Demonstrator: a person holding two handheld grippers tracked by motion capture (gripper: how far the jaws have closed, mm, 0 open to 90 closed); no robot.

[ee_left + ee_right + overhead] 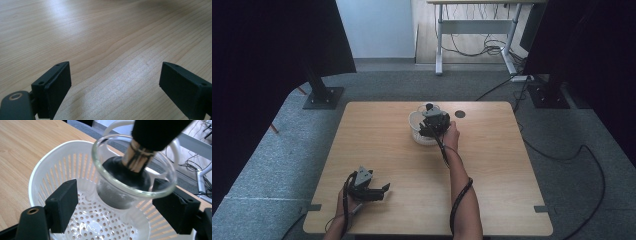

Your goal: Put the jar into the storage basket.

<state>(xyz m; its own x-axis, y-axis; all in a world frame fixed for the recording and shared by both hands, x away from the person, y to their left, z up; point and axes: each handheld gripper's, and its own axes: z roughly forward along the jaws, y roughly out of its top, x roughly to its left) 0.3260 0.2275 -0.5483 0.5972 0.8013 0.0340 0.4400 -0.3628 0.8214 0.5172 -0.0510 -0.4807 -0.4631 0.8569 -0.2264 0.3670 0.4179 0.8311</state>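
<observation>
My right gripper (113,207) hangs released over a glass cup (133,181) in the white basket (47,170) near the tabletop's far edge. My left gripper (113,87) rests released near the front edge; whatever comes next looks unstarted.

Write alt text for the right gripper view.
A clear glass cup holding a black-handled object with a brass-coloured neck sits inside a white perforated plastic basket on a wooden table. The right tool has its two black jaws spread wide on either side of the cup, not visibly gripping it.

Wooden table (387,145) — white slotted basket (416,131), dark disc (460,114).
</observation>
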